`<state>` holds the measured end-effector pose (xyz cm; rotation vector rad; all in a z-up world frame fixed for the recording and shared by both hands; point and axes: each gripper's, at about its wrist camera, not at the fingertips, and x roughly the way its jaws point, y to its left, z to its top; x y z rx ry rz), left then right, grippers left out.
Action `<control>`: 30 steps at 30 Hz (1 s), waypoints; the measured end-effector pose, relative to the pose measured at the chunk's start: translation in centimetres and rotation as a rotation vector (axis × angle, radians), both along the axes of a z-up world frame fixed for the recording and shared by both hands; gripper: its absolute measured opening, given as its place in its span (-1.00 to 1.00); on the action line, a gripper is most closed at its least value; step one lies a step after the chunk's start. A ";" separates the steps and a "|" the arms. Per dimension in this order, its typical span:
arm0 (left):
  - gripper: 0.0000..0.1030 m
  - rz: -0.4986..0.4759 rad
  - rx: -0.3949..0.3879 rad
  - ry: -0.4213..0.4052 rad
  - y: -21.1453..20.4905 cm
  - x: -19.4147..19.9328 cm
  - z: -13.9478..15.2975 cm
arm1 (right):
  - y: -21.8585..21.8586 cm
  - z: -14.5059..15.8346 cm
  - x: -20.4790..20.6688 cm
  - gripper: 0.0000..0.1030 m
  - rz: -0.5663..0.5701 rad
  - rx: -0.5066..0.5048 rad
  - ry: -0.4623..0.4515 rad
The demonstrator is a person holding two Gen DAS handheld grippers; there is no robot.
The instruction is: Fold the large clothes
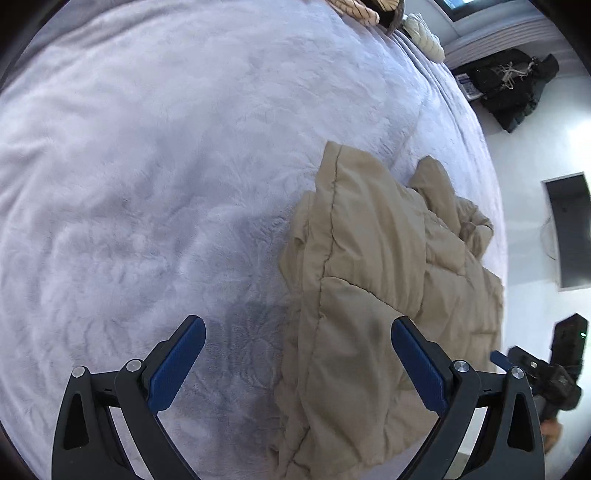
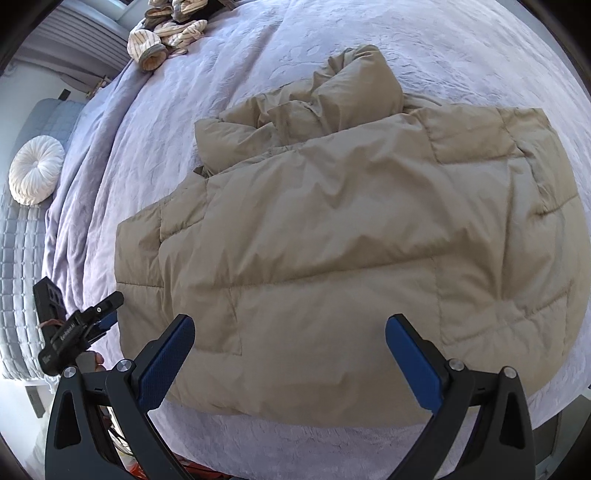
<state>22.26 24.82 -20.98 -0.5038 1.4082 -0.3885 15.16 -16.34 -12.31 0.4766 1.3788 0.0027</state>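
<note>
On the bed [image 2: 295, 48], across its pale lilac plush cover, we see a tan quilted puffer jacket [image 2: 332, 240] lying spread out, filling the centre and right of the right wrist view. One bulky part of it, a sleeve or perhaps the hood, is bunched up at the upper middle of that frame. In the left wrist view the jacket [image 1: 369, 277] lies in the right half of the frame, rumpled, near the bed's edge.

Our right tool [image 2: 290, 354] hangs above the jacket's near hem with its blue pads wide apart and nothing between them. Our left tool [image 1: 297, 362] is likewise spread wide and holds nothing; its left pad is over bare cover and its right pad over the jacket's edge.

At the upper left of the right wrist frame lies a heap of striped cream clothing [image 2: 166, 33], well apart from the jacket. Farther down the left edge sits a round white pleated cushion [image 2: 35, 173] on a grey quilted surface. In the left wrist view a dark bundle [image 1: 513, 88] rests on the floor at the upper right; it is too small to tell what it is.
</note>
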 end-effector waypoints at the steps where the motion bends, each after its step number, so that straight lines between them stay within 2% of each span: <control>1: 0.96 -0.014 -0.028 0.010 -0.2 0.1 -0.2 | 0.1 0.0 0.1 0.94 0.002 0.000 -0.004; 3: 0.96 -0.041 -0.055 0.025 -0.8 0.4 -0.7 | 0.2 0.0 0.2 0.75 0.005 -0.002 -0.017; 4: 0.96 -0.054 -0.054 0.026 -1.2 0.4 -0.8 | 0.3 0.0 0.2 0.51 0.007 -0.006 -0.019; 5: 0.96 -0.072 -0.057 0.026 -1.8 0.5 -0.9 | 0.3 -0.2 0.4 0.16 0.010 -0.012 -0.019; 6: 0.96 -0.080 -0.058 0.028 -2.2 0.6 -1.0 | 0.3 -0.3 0.5 -0.03 0.012 -0.014 -0.017; 7: 0.96 -0.088 -0.060 0.033 -2.7 0.8 -1.2 | 0.3 -0.4 0.6 -0.32 0.014 -0.016 -0.015; 8: 0.96 -0.093 -0.061 0.039 -3.1 0.9 -1.5 | 0.3 -0.6 0.8 -0.40 0.015 -0.020 -0.012; 20: 0.96 -0.172 -0.079 0.127 -6.1 2.0 -4.8 | -1.5 -1.9 3.4 -0.44 0.003 -0.072 -0.050; 30: 0.96 -0.206 -0.098 0.136 -8.9 2.6 -5.5 | -0.9 -4.7 6.0 -0.44 0.046 -0.117 -0.034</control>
